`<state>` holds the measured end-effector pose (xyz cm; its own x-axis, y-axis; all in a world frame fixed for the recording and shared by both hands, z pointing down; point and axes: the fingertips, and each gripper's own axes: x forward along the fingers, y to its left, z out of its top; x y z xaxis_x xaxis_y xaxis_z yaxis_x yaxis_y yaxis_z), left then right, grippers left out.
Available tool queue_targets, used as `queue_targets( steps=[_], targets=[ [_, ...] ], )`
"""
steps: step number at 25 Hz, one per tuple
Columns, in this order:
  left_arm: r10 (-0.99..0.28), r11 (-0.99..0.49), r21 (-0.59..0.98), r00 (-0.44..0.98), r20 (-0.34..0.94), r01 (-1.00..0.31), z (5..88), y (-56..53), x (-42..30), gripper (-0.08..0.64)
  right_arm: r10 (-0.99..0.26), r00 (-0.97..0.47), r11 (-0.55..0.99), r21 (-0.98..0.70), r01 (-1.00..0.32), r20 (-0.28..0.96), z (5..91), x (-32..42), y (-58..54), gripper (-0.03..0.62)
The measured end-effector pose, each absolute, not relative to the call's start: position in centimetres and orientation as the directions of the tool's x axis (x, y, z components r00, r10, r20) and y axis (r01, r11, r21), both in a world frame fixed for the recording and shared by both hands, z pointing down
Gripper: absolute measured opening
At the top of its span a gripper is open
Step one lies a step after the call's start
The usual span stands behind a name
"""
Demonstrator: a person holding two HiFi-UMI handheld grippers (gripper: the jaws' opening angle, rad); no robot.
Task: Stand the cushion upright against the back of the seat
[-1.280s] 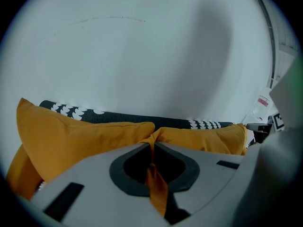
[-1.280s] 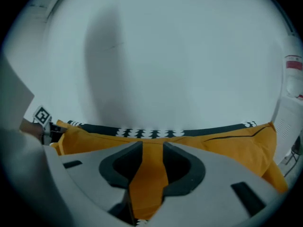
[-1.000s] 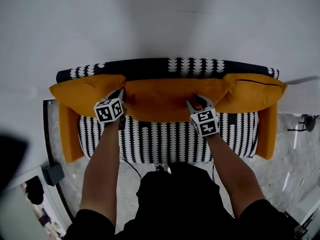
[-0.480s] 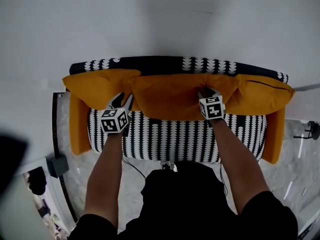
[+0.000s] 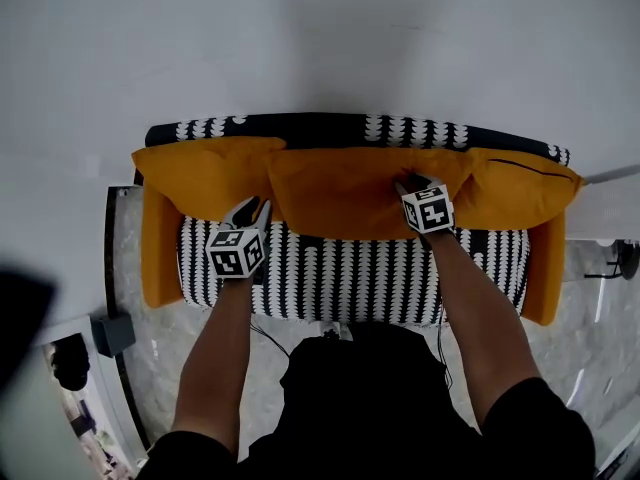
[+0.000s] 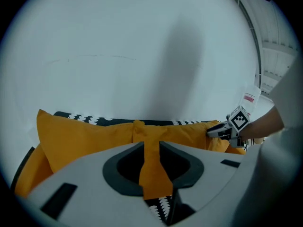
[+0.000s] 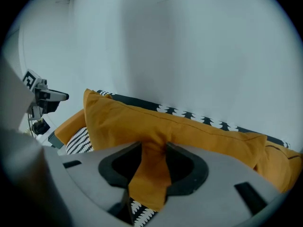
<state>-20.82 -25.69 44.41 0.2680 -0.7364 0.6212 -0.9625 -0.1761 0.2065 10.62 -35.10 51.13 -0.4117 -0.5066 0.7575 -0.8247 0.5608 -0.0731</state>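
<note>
Standing upright at the middle of the sofa's back edge, the cushion looks plump and plain orange, flanked by 2 alike: a left neighbour and a right neighbour. We clamp a bunched fold near its right corner in our right gripper. Our left gripper has just been closing; its jaws stand narrowly apart, empty, just short of the cushion's left corner.
</note>
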Motion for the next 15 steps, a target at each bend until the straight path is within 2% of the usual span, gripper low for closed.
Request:
queue_targets(
  steps=[8, 9, 11, 15],
  targets=[
    [-0.755, -0.202, 0.21, 0.288, 0.589, -0.957, 41.8, -23.0, -20.1, 0.096, -0.601, -0.445, 0.548, -0.063, -0.834, 0.663, 45.3, 11.3, -30.5, 0.15],
    [-0.756, -0.208, 0.214, 0.296, 0.584, -0.954, 41.4, -22.3, -19.7, 0.091, -0.616, -0.459, 0.548, -0.07, -0.834, 0.64, 44.0, 11.1, -29.5, 0.141],
    [-0.754, -0.236, 0.217, 0.32, 0.574, -0.947, 40.3, -20.5, -18.7, 0.083, -0.641, -0.478, 0.544, -0.084, -0.835, 0.6, 41.5, 10.7, -27.0, 0.081],
    [-0.74, -0.319, 0.223, 0.389, 0.548, -0.921, 37.5, -16.7, -16.0, 0.049, -0.636, -0.547, 0.556, -0.169, -0.814, 0.544, 37.5, 9.5, -21.3, 0.048]
  ],
)
